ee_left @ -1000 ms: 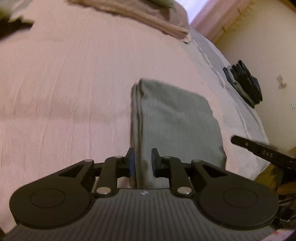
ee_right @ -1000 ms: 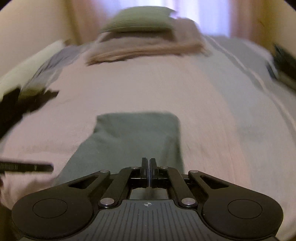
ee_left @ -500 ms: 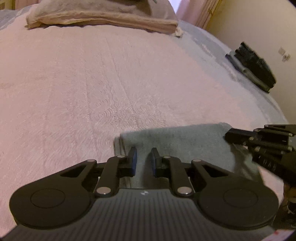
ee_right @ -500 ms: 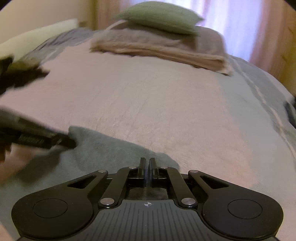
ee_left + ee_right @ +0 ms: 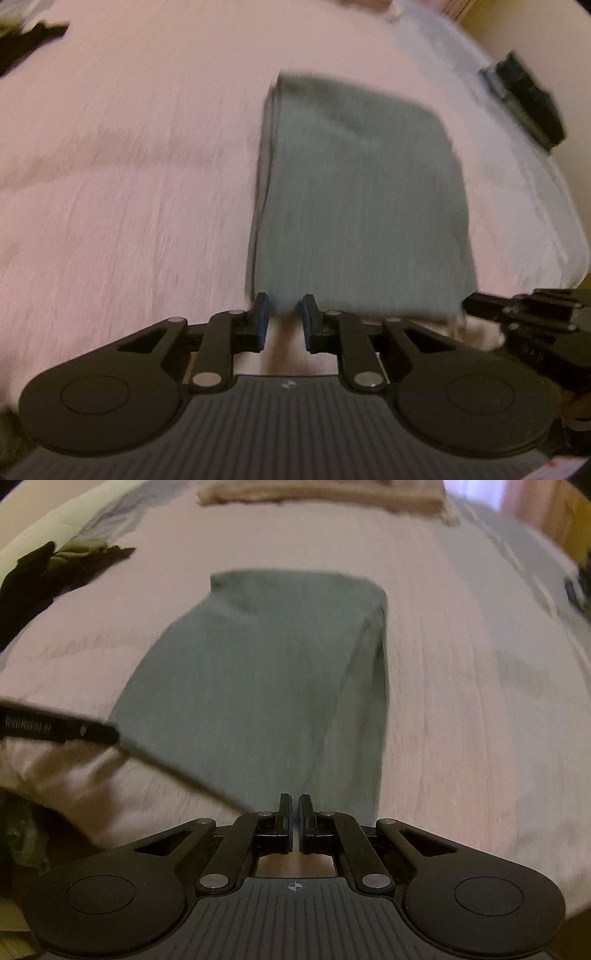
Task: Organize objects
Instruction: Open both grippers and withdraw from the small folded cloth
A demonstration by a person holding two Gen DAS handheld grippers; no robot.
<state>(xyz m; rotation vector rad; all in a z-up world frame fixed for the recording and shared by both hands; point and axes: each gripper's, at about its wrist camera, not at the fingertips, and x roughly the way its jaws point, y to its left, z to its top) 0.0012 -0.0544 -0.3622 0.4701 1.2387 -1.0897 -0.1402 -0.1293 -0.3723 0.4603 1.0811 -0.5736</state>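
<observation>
Your left claw (image 5: 283,317) is at a narrow gap. The near edge of the folded grey towel (image 5: 362,192) sits right at its tips, but the shot's blurry, so I can't tell whether the pads actually pinch cloth or just hang over it. From that claw the towel stretches straight ahead and a bit to the right, lying flat on the pink bedspread (image 5: 129,166).

Your right claw (image 5: 294,812) is fully closed, fingers pressed together. The towel's (image 5: 258,672) near edge sits right at its tips too, though I can't see any fabric caught between them. From this one the towel runs ahead and mostly to the left.

Each claw shows up in the other's view: the right one (image 5: 517,314) off at the towel's near right corner, the left one (image 5: 59,729) at its near left corner.

There's a dark clothes pile (image 5: 48,576) far ahead-left of the right claw, and a dark stack (image 5: 528,99) far ahead-right of the left one.
</observation>
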